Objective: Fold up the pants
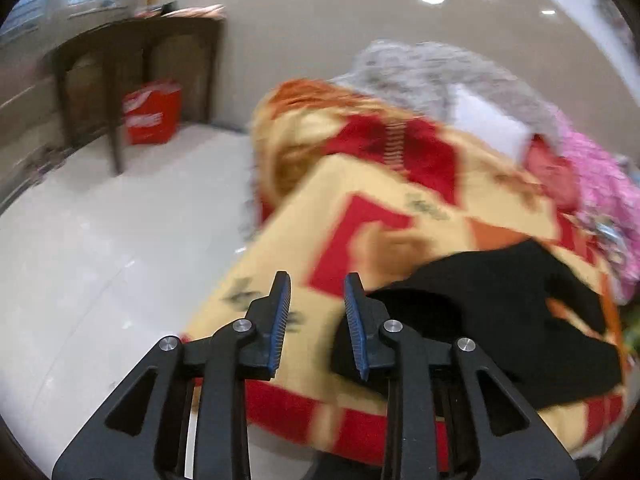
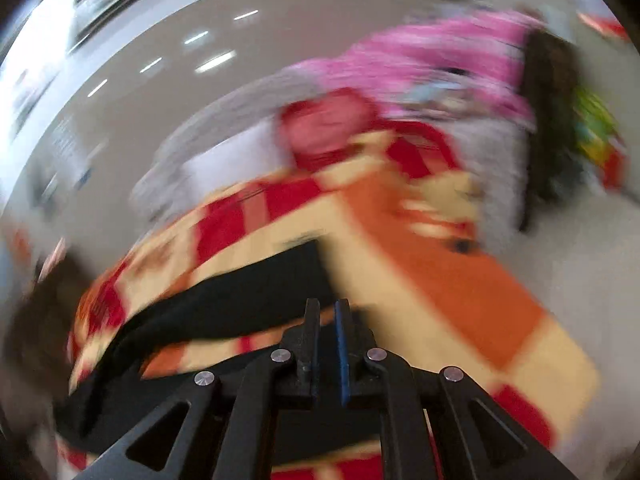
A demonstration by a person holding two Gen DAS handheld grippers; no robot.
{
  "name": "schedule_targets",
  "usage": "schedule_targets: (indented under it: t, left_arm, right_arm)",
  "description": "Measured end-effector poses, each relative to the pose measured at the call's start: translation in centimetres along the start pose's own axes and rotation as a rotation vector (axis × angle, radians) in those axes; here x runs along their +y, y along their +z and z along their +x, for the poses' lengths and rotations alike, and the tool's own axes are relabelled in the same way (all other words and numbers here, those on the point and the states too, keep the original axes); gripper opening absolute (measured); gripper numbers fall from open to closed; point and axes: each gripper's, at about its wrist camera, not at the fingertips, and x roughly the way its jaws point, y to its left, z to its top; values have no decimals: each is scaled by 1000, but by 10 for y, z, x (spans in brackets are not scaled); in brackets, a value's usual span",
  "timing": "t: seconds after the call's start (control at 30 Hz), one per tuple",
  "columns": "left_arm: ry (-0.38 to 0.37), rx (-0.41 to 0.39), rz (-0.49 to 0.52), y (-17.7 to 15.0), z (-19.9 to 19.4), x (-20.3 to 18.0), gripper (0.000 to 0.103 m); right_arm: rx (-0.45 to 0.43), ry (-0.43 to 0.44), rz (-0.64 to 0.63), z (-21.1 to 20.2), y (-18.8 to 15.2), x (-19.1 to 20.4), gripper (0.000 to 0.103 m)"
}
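Observation:
Black pants (image 1: 500, 312) lie on a bed covered by a yellow, red and orange blanket (image 1: 400, 184). In the left wrist view my left gripper (image 1: 317, 286) hovers at the pants' left edge. It is open, with only blanket showing between its blue pads. The right wrist view is heavily blurred. There the pants (image 2: 224, 300) run from the lower left up to my right gripper (image 2: 328, 308). Its fingers stand almost together, and dark cloth shows in the thin slit between them.
A grey fuzzy cover (image 1: 432, 68), a white pillow (image 1: 488, 120) and pink bedding (image 1: 604, 200) are heaped at the far end of the bed. To the left lies pale tiled floor (image 1: 100, 260), with a dark wooden table (image 1: 132, 52) and a red bag (image 1: 152, 112) beyond it.

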Motion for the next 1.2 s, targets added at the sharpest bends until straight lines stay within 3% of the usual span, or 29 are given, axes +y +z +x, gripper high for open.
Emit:
schedule_targets:
  t: [0.07,0.17,0.2,0.23,0.3,0.37,0.47,0.57,0.67,0.7,0.73,0.77,0.9,1.03,1.13,1.2]
  left_arm:
    - [-144,22,107,-5,-4,-35,25]
    - [-396,116,262,-28,0,-96,25]
    - [-425,130,292,-33,1,-108,25]
    - [-418,133,356,-41,5,-126,27]
    - [-354,114,434,-45,13,-141,32]
    - [-260,139,515,-49,35,-153,48]
    - [-166,174,593,-54,55,-153,48]
    - [-179,173,655,-60,53,-149,48]
    - [-182,173,684,-62,53,-144,48]
    - [-165,176,668,-58,55,-141,47]
    - [-155,181,640,-51,57,-137,24]
    - [-149,181,614,-43,54,-135,10]
    - [-72,82,493,19,48,-116,10]
    - [64,35,380,86,90,-90,12]
    - [164,72,300,111,128,-76,20]
    - [241,61,268,119,136,-71,20]
  right_arm:
    - [30,69,-149,19,-5,31,7]
    - [71,6,-397,54,-28,69,7]
    - [100,-17,-446,65,-37,75,7]
    - [148,-22,-455,73,-39,76,7]
    - [118,-9,-454,67,-40,74,7]
    - [113,7,-414,65,-39,65,7]
    - [154,18,-352,73,-36,58,7]
    - [201,19,-314,75,-40,51,7]
    - [193,13,-330,73,-43,57,7]
    - [192,7,-342,73,-44,59,7]
    - [189,2,-351,73,-44,61,7]
    - [187,-4,-359,73,-45,62,7]
    - [185,-14,-368,73,-45,63,7]
    - [188,-13,-353,73,-45,61,7]
    - [189,-3,-341,73,-44,59,7]
    - [190,7,-328,72,-43,57,7]
